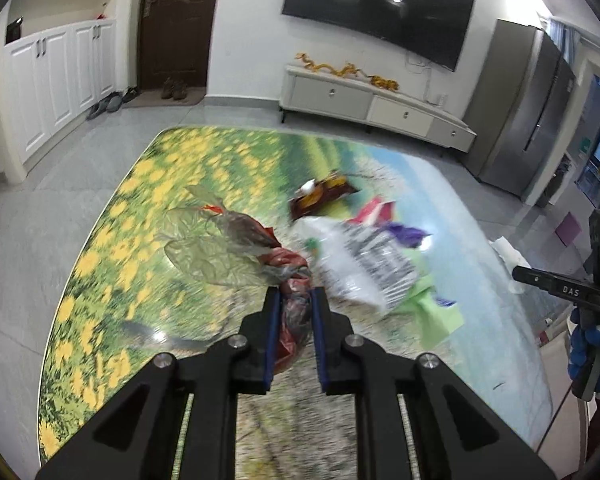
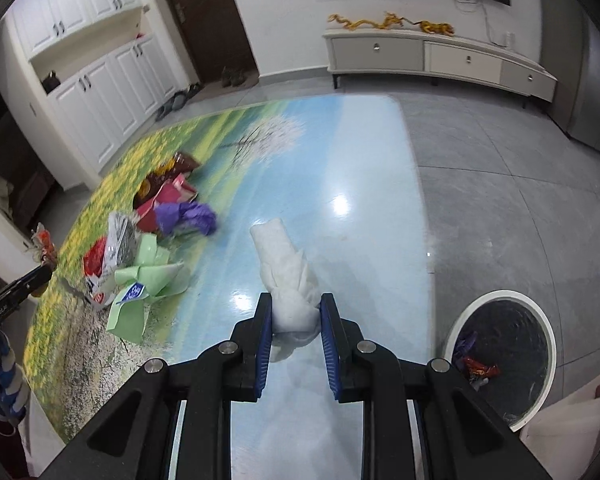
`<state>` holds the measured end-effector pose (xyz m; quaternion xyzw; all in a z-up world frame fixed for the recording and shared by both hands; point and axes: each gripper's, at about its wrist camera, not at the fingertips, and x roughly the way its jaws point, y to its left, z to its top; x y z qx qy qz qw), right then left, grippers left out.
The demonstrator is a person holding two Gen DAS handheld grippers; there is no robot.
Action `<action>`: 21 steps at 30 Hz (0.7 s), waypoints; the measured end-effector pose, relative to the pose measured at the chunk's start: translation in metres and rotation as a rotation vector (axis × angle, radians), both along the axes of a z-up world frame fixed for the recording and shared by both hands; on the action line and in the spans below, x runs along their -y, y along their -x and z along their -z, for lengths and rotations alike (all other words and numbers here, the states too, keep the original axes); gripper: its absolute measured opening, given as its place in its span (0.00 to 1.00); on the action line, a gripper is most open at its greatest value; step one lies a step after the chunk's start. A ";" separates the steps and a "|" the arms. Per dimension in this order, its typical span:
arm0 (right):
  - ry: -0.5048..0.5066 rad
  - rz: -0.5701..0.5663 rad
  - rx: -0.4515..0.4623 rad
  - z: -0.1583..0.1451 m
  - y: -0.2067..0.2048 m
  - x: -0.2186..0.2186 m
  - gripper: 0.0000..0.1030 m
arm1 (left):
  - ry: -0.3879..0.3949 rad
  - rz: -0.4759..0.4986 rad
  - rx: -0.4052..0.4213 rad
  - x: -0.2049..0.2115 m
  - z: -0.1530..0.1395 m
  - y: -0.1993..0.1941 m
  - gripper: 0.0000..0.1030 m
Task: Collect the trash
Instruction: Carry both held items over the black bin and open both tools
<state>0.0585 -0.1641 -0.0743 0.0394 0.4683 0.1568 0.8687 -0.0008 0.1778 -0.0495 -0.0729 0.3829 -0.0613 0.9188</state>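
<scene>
Two grippers over one large table (image 2: 359, 152) printed with yellow flowers, green field and blue water. Beside the table's right edge, on the floor, a white-rimmed bin (image 2: 499, 360) lined in black, already holding a few wrappers.

Near the table's middle, a loose heap of trash: a white and black printed bag (image 1: 363, 264), pale green paper (image 2: 144, 284) spread at the near side of the heap, a pink wrapper (image 2: 160, 204), crumpled purple paper (image 2: 188, 216) and, at the far end, a brown snack packet (image 1: 319, 196).

Clamped between the blue pads of the left gripper (image 1: 296, 304): a crumpled clear plastic bag with red inside (image 1: 260, 248), its bulk trailing forward and left onto the flower print, blurred. Jaws nearly together, squeezing the twisted neck.

Clamped in the right gripper (image 2: 296, 312): a knotted white tissue wad (image 2: 288, 276), above the blue part of the table, well apart from the heap. Jaws pressed against both sides of the knot, tail of the wad pointing away from the camera.

Visible at the far right of the left wrist view, the other gripper with a blue and white gloved hand (image 1: 591, 344) on its handle.
</scene>
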 end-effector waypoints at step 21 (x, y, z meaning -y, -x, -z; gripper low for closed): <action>-0.069 0.421 0.015 0.031 0.030 0.211 0.21 | -0.146 0.570 -0.074 0.297 -0.005 -0.069 0.14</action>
